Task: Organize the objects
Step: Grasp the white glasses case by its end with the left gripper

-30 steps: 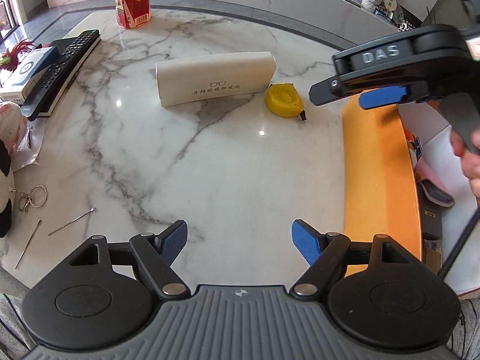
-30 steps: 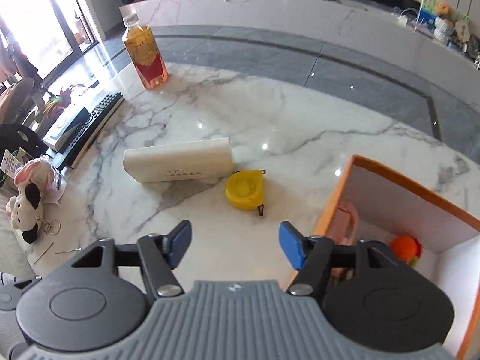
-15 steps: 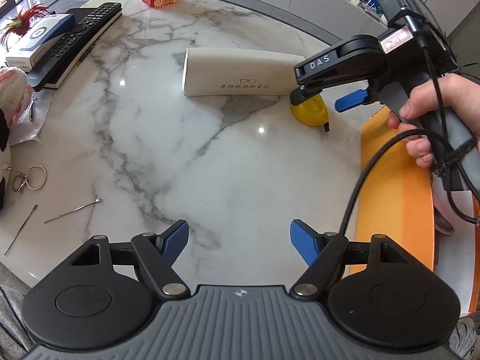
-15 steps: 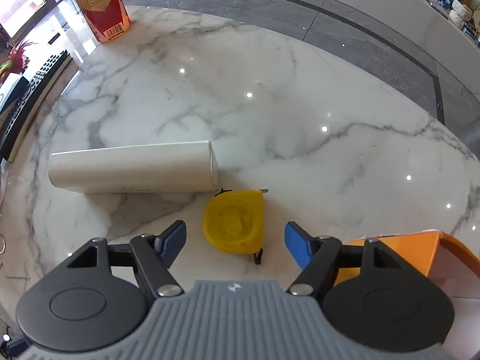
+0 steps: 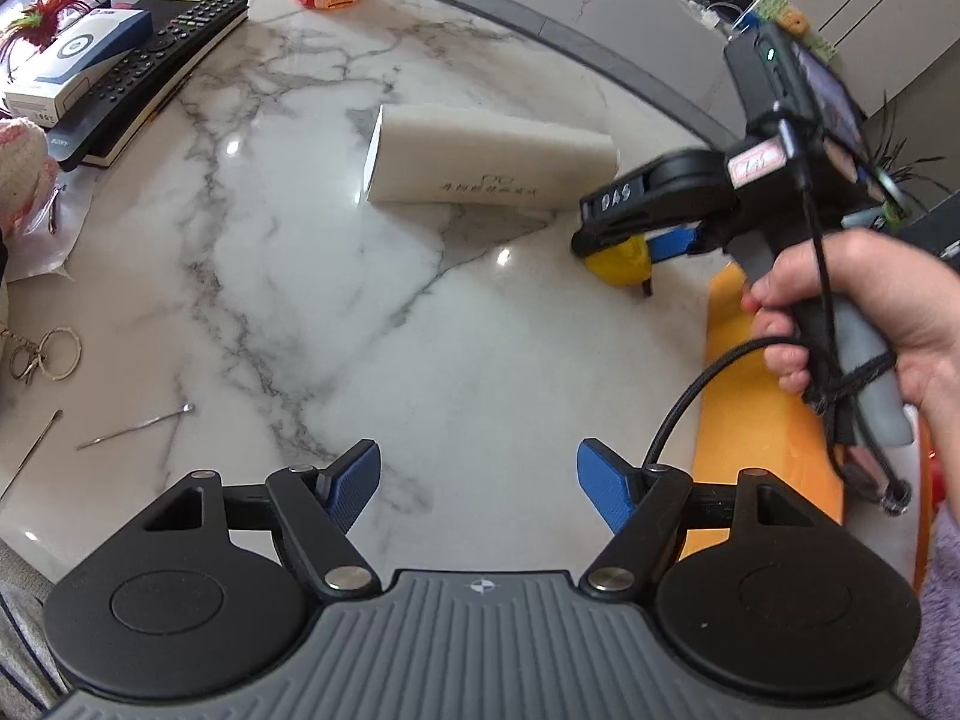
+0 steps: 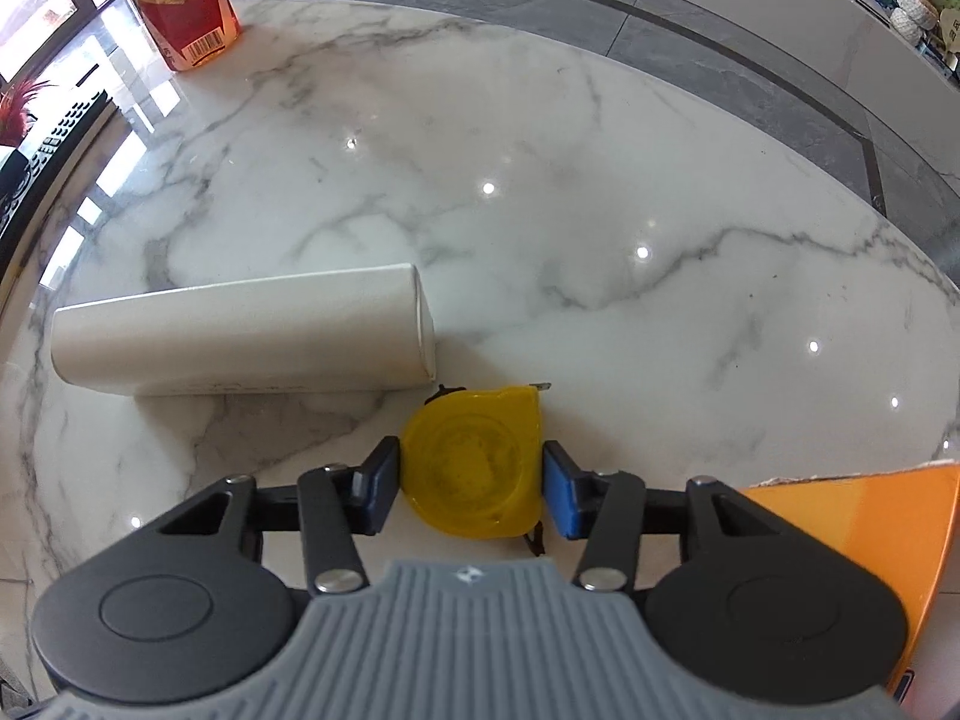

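Note:
A yellow tape measure [image 6: 471, 471] lies flat on the white marble table, just right of a white glasses case [image 6: 240, 336]. My right gripper [image 6: 471, 489] has both blue pads against the tape measure's sides and is shut on it at table level. In the left wrist view the right gripper [image 5: 645, 240] covers most of the tape measure [image 5: 621, 261], next to the glasses case [image 5: 489, 159]. My left gripper [image 5: 480, 480] is open and empty above bare marble near the front edge. An orange box [image 5: 762, 414] stands at the right.
A drink bottle [image 6: 180, 6] stands at the far side. A black remote [image 5: 162, 69], a blue-and-white box [image 5: 75, 63], a plush toy [image 5: 18, 168], a key ring [image 5: 42, 354] and thin metal picks [image 5: 132, 432] lie at the left. The orange box rim [image 6: 870, 510] is right of my right gripper.
My right gripper has moved down and forward onto the tape measure and closed its fingers on its sides. The left gripper has shifted a little and stays open.

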A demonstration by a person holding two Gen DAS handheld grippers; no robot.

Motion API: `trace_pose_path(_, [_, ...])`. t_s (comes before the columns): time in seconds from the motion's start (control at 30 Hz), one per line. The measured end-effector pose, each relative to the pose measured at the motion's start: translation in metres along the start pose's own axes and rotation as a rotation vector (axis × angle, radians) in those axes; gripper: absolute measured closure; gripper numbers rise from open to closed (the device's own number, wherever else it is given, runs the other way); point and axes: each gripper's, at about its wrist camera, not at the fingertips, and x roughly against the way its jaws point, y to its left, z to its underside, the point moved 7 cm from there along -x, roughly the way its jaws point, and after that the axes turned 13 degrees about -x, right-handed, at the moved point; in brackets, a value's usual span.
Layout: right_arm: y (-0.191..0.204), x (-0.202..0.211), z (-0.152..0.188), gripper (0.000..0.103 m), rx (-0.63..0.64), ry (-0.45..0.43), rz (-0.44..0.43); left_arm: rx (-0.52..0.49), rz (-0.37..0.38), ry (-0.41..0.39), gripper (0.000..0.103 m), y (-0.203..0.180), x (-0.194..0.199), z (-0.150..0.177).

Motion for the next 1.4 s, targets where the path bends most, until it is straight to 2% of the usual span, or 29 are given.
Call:
trace_pose_path(0.07, [-0.002, 0.001, 0.004, 0.051, 0.000, 0.022, -0.005, -0.037, 0.033, -0.021, 0.017, -0.001, 0.010, -0.015])
trace_pose_path(0.13, [-0.005, 0.002, 0.009, 0.051, -0.012, 0.040, -0.008, -0.143, -0.003, -0.038, 0.015, -0.003, 0.021, -0.033])
trace_pose_path(0.23, [-0.007, 0.004, 0.014, 0.051, 0.006, 0.056, -0.009, -0.382, -0.060, -0.073, 0.013, -0.011, 0.026, -0.061])
trace_pose_path(0.37, [-0.011, 0.007, 0.018, 0.051, 0.017, 0.045, -0.016, -0.686, -0.149, -0.067, 0.013, -0.018, 0.003, -0.095])
trace_pose_path(0.4, [-0.011, 0.007, 0.019, 0.051, 0.016, 0.042, -0.016, -0.757, -0.191, -0.051, 0.014, -0.018, -0.006, -0.103])
trace_pose_path(0.47, [-0.012, 0.009, 0.021, 0.051, 0.012, 0.037, -0.015, -0.827, -0.265, 0.000, 0.025, -0.017, -0.027, -0.120])
trace_pose_path(0.5, [-0.012, 0.009, 0.021, 0.051, 0.006, 0.034, -0.014, -0.842, -0.244, 0.022, 0.030, -0.019, -0.036, -0.128])
trace_pose_path(0.57, [-0.013, 0.009, 0.021, 0.051, -0.007, 0.031, -0.013, -0.881, -0.184, 0.093, 0.031, -0.020, -0.058, -0.136])
trace_pose_path(0.7, [-0.012, 0.010, 0.022, 0.051, -0.002, 0.031, -0.013, -1.016, -0.255, 0.189, 0.031, -0.017, -0.092, -0.137])
trace_pose_path(0.77, [-0.012, 0.009, 0.022, 0.051, 0.004, 0.032, -0.017, -1.015, -0.227, 0.223, 0.032, -0.014, -0.103, -0.136])
trace_pose_path(0.83, [-0.013, 0.009, 0.022, 0.051, 0.009, 0.035, -0.022, -0.974, -0.198, 0.274, 0.052, -0.009, -0.115, -0.131])
trace_pose_path(0.9, [-0.015, 0.011, 0.023, 0.051, 0.000, 0.037, -0.033, -0.912, -0.194, 0.281, 0.059, -0.006, -0.119, -0.127])
trace_pose_path(1.03, [-0.016, 0.013, 0.027, 0.051, -0.010, 0.041, -0.034, -0.772, -0.305, 0.293, 0.064, 0.000, -0.113, -0.116])
trace_pose_path(1.17, [-0.011, 0.017, 0.039, 0.051, -0.009, 0.047, -0.032, -0.713, -0.406, 0.279, 0.067, 0.001, -0.100, -0.090])
trace_pose_path(1.23, [-0.007, 0.018, 0.046, 0.051, -0.016, 0.044, -0.016, -0.644, -0.432, 0.272, 0.066, 0.003, -0.090, -0.078])
trace_pose_path(1.33, [0.000, 0.022, 0.059, 0.051, -0.023, 0.030, 0.002, -0.486, -0.443, 0.243, 0.067, 0.011, -0.073, -0.059])
trace_pose_path(1.4, [0.007, 0.025, 0.072, 0.051, -0.022, 0.034, -0.005, -0.450, -0.440, 0.221, 0.067, 0.010, -0.063, -0.044])
